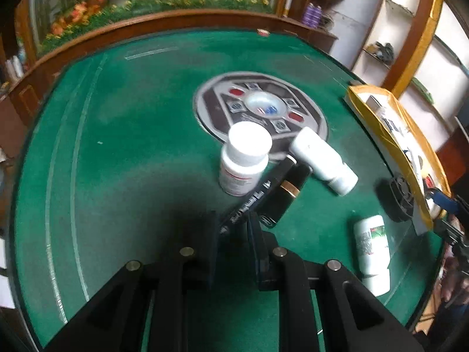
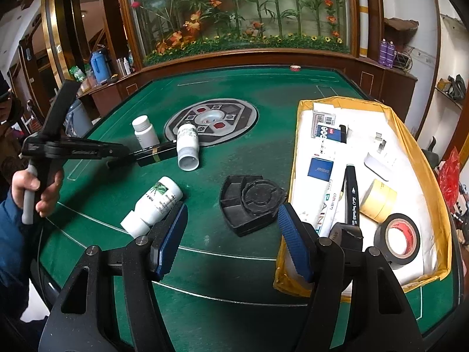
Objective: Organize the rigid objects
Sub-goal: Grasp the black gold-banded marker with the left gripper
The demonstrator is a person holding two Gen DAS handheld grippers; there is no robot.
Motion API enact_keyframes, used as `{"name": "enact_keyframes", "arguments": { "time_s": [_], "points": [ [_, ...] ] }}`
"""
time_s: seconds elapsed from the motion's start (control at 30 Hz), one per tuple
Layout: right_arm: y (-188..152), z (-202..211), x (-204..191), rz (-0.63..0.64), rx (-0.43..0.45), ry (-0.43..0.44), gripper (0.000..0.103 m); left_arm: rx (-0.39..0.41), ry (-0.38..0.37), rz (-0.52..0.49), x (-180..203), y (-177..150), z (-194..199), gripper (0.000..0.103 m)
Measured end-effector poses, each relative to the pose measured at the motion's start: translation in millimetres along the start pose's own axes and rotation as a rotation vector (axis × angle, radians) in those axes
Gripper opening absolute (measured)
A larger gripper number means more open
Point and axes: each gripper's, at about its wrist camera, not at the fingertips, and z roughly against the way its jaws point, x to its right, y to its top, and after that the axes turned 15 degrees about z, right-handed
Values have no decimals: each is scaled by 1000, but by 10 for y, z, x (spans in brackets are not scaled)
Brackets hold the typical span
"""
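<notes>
My left gripper (image 1: 233, 230) is shut on a black marker pen (image 1: 258, 193) with white lettering, whose far end points at an upright white bottle (image 1: 244, 158). Beside the pen a black box with a gold band (image 1: 288, 189) lies on the green table (image 1: 132, 176). In the right wrist view a hand holds that left gripper (image 2: 124, 150) at the left, low over the black box (image 2: 159, 154). My right gripper (image 2: 231, 240) is open with blue pads and nothing between them. Two more white bottles (image 2: 187, 143) (image 2: 152, 205) lie on their sides.
A yellow cardboard tray (image 2: 410, 135) at the right holds pens, small boxes, a yellow tape roll (image 2: 378, 201) and a black tape roll (image 2: 398, 239). A black plastic piece (image 2: 252, 202) lies just left of it. A round grey panel (image 2: 211, 120) sits at the table's middle.
</notes>
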Motion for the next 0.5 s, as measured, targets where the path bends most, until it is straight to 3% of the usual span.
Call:
{"name": "enact_keyframes", "arguments": {
  "time_s": [0.33, 0.5],
  "points": [
    [-25, -78, -16, -11, -5, 29, 65, -44, -40, -116, 210, -105, 4, 20],
    [-27, -120, -38, -11, -10, 46, 65, -36, 29, -160, 331, -166, -81, 20]
  ]
}}
